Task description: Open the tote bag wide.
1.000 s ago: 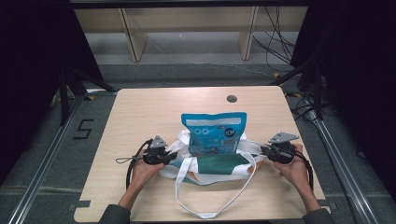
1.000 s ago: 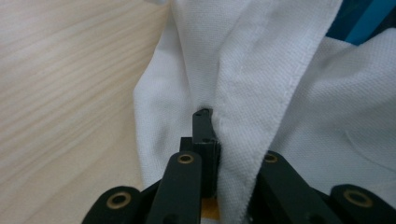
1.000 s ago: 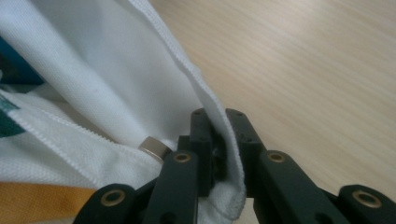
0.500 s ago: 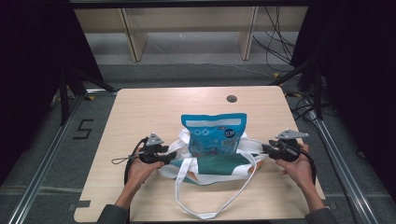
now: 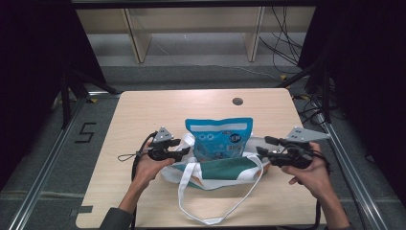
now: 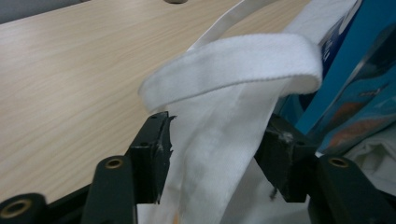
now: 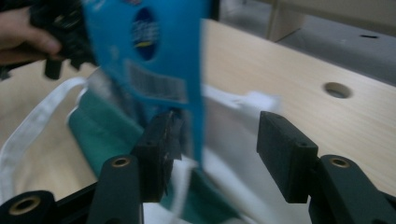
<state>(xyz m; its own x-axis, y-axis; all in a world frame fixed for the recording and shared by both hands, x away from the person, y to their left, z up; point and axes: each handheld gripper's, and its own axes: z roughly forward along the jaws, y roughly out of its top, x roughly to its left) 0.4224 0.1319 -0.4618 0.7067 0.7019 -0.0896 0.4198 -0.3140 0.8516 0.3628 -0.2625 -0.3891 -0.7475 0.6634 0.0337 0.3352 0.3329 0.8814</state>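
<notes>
A blue snack pouch (image 5: 220,139) stands upright in the mouth of a white tote bag with a green lining (image 5: 225,170) at the middle of the table. My left gripper (image 5: 184,152) is at the bag's left edge. Its jaws have just been opening, and in the left gripper view (image 6: 217,149) white bag fabric and a strap (image 6: 233,60) lie loose between them, with the pouch (image 6: 355,84) to the right. My right gripper (image 5: 262,145) hangs at the bag's right edge, its jaws also just opened. In the right gripper view (image 7: 217,144) the pouch's edge (image 7: 149,46) crosses near the left jaw, unpressed.
The light wooden table (image 5: 143,110) has a round cable hole (image 5: 237,101) behind the bag. A long white strap (image 5: 191,201) trails toward the front edge. Wooden shelving (image 5: 191,28) and cables (image 5: 297,52) lie beyond the table, with metal rails along both sides.
Both grippers have let go of the bag's edges and risen, the right one more, drifting slightly right. The pouch and bag stay where they were.
</notes>
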